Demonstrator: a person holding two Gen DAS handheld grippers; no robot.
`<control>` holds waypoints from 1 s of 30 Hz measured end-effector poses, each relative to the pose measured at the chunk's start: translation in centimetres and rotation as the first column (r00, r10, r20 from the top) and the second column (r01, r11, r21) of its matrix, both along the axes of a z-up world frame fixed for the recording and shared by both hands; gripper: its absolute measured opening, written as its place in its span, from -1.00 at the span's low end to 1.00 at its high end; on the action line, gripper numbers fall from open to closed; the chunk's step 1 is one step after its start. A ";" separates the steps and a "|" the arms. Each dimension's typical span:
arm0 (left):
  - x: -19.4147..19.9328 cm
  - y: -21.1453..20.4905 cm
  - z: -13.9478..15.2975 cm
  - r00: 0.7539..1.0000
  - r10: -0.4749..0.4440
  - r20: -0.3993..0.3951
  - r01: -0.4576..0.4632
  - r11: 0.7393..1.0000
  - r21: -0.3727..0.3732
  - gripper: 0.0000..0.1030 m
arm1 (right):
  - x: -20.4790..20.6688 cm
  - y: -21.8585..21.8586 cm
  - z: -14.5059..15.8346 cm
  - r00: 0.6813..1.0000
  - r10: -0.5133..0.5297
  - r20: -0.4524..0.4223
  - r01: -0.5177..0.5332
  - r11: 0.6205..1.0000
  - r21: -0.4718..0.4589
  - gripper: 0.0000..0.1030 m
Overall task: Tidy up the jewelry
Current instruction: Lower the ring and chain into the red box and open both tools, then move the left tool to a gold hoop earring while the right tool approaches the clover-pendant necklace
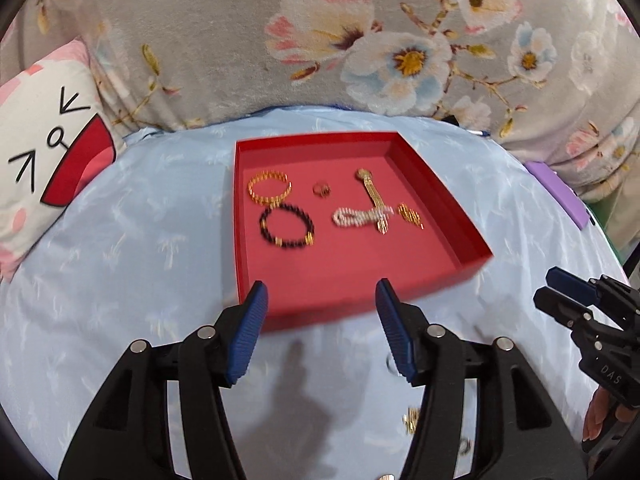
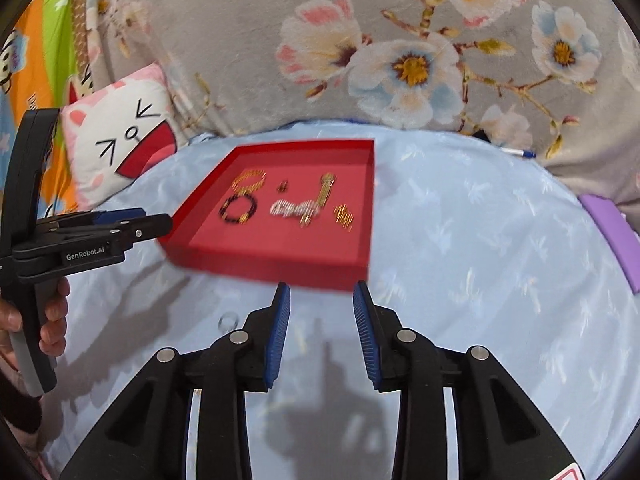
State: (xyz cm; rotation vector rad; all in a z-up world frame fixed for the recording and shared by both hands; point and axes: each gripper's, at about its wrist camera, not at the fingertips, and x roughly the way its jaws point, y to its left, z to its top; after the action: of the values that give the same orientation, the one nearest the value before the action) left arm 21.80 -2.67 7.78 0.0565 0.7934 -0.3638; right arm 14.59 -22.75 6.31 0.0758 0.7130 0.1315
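Note:
A red tray (image 1: 436,200) (image 2: 280,266) lies on the light blue cloth. It holds a gold bracelet (image 1: 269,189), a dark bead bracelet (image 1: 286,225), a small ring (image 1: 321,189), a white bead bracelet (image 1: 360,216), a gold chain strip (image 1: 372,196) and a gold earring (image 1: 410,215). My left gripper (image 1: 320,332) is open and empty, just short of the tray's near edge. My right gripper (image 2: 322,334) is open and empty, in front of the tray's near wall. Loose pieces lie on the cloth: a clear ring (image 2: 228,322) and a gold earring (image 1: 411,420).
A cat-face pillow (image 1: 44,152) lies at the left. A flowered grey blanket (image 1: 360,40) rises behind the tray. A purple block (image 2: 612,236) sits at the right edge of the cloth. A pen (image 2: 518,153) lies far right.

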 end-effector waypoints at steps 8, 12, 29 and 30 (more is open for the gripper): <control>-6.2 -0.1 -4.2 0.995 -0.070 -0.067 0.070 0.998 0.000 0.08 | -4.2 1.6 -3.6 0.998 0.031 -0.055 -0.031 0.999 0.014 -0.37; -8.6 0.2 -6.1 0.991 -0.107 -0.083 0.108 0.994 0.011 0.08 | -4.8 1.0 -5.1 0.995 0.023 -0.094 -0.019 0.999 0.045 -0.37; -11.9 -0.6 -7.6 0.987 -0.147 -0.057 0.151 0.986 0.069 0.19 | -5.0 2.9 -5.8 0.990 0.084 -0.111 -0.080 0.996 0.042 -0.37; -11.8 -0.4 -7.5 0.989 -0.136 -0.054 0.140 0.988 0.068 0.21 | -4.8 3.4 -5.9 0.988 0.102 -0.116 -0.097 0.994 0.047 -0.37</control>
State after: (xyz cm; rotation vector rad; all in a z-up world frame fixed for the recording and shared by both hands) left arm 10.00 -3.06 0.31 0.1707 0.8531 -0.4695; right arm 9.75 -19.33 0.37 0.0877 0.8329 0.2389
